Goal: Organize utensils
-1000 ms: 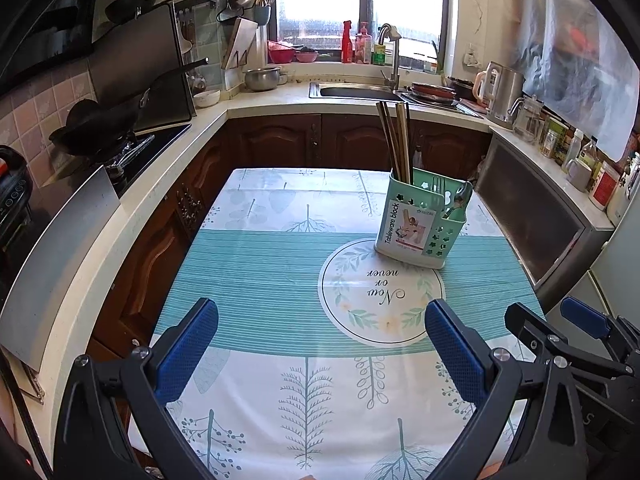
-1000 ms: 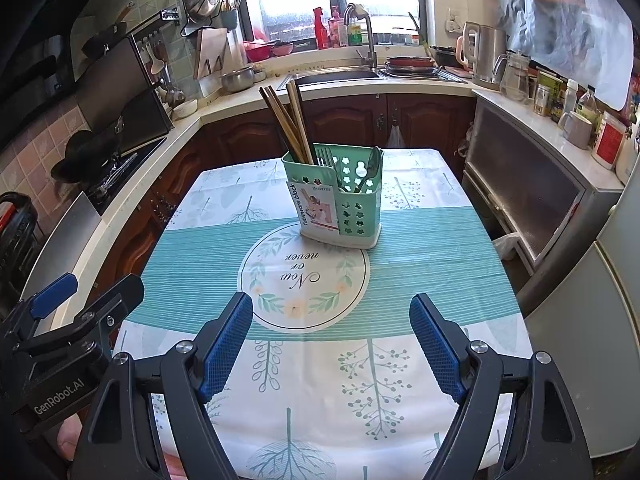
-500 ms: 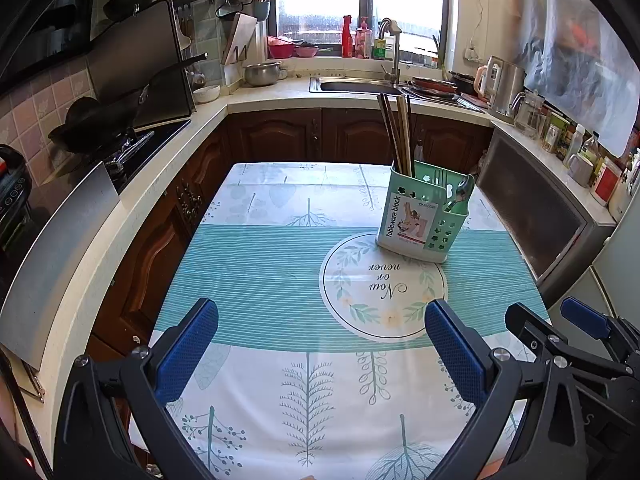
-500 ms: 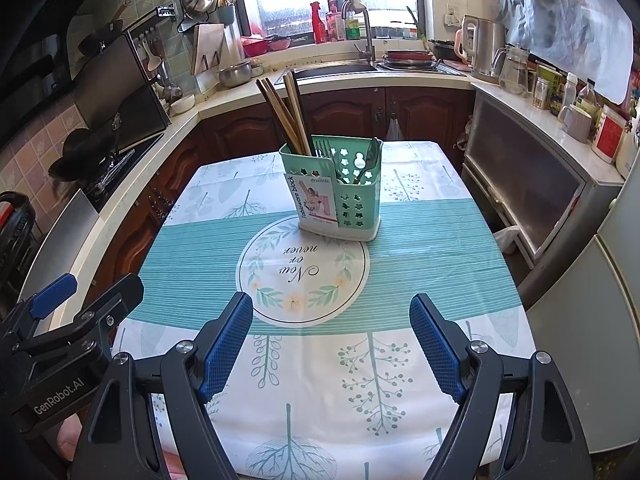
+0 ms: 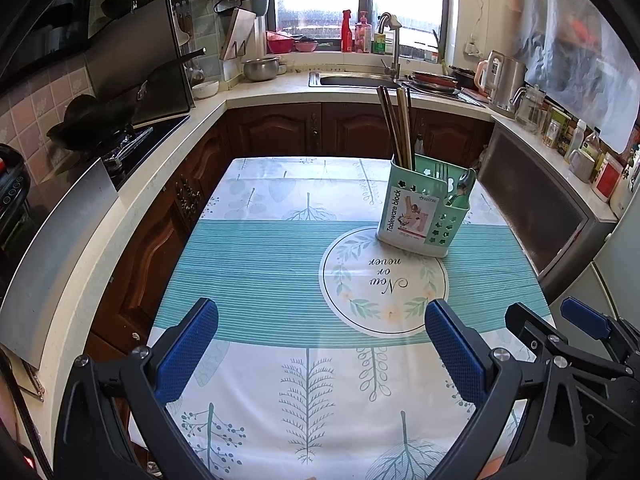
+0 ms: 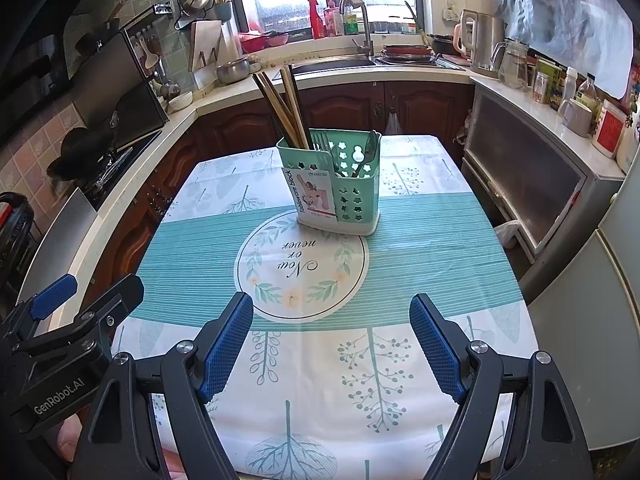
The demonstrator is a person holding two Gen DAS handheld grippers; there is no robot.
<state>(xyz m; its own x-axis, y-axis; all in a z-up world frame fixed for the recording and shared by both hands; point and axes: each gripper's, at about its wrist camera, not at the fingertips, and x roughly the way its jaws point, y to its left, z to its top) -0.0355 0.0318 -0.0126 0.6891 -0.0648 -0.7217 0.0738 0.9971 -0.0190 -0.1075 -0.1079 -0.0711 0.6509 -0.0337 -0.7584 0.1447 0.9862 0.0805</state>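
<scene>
A mint-green utensil holder stands upright on the table at the far rim of the tablecloth's round motif. Several long chopsticks rise from its back compartment. A fork and a spoon stand in the front ones. My left gripper is open over the near part of the table, with nothing between its blue pads. My right gripper is open too and holds nothing. Both sit well short of the holder.
Dark wooden cabinets and a pale counter ring the table. A stove with a black pan is at left, a sink under the window, a kettle and jars at right. A grey appliance stands close to the table's right edge.
Both views have shifted slightly, so the holder sits a little higher in each picture. The holder and utensils have not moved, and both grippers stay open.
</scene>
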